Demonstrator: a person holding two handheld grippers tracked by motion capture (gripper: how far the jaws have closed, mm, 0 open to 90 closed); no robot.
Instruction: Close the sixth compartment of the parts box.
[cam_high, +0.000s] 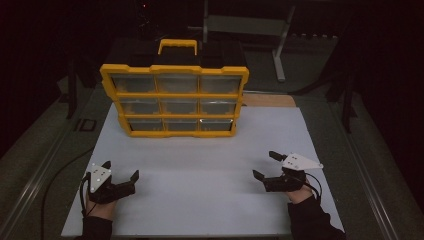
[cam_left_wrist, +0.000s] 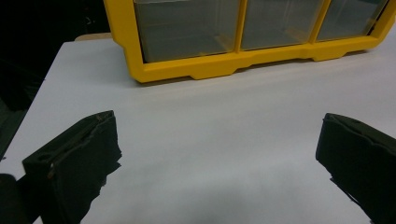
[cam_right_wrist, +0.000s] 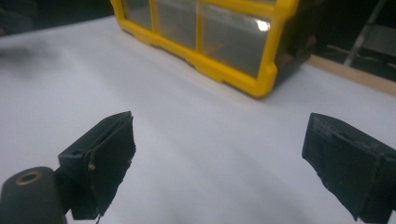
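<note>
High view: both hand-held grippers (left hand-held gripper (cam_high: 121, 171), right hand-held gripper (cam_high: 266, 164)) low, jaws apart.

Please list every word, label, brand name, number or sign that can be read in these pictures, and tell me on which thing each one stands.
None: no text can be read anywhere.
Yellow organizer case: no label or brand visible on its frame, handle or clear drawers.
White board: blank.
Left hand-held gripper and right hand-held gripper: no markings legible.
</note>
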